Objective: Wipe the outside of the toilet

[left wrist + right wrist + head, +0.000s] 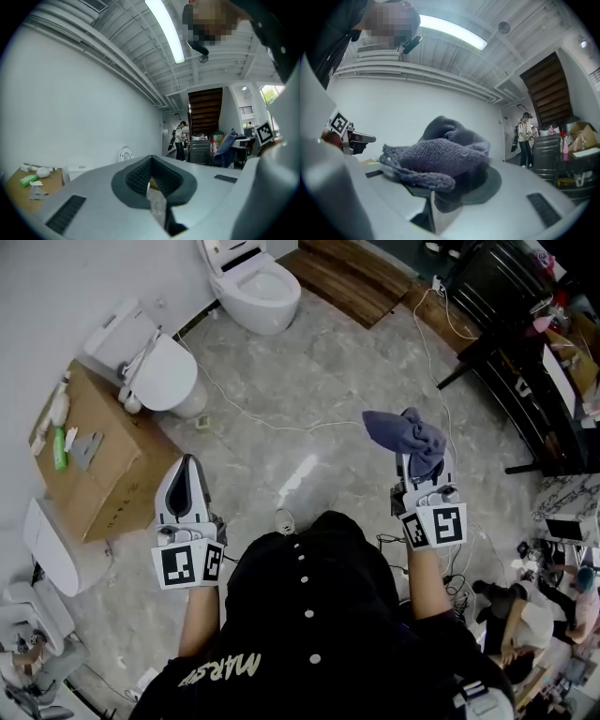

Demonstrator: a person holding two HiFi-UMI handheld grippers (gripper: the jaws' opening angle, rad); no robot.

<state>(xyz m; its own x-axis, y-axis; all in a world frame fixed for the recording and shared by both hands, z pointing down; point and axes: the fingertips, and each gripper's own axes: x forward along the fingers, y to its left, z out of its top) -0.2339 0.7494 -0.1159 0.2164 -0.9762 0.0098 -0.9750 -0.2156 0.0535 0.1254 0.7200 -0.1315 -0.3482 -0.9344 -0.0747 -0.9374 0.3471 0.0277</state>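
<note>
Right claw [424,468] pinches a grey-blue cloth [408,432]; left claw [190,463] looks pressed together, empty, well apart from the toilet [262,294].

fingers of right gripper [424,474] hidden under blue cloth [408,439], far toilet [258,287] cropped at top edge

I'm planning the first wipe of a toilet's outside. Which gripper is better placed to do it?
Right, probably. The right gripper is shut on the grey-blue cloth; the left gripper is shut and empty. Neither is at a toilet yet.
</note>
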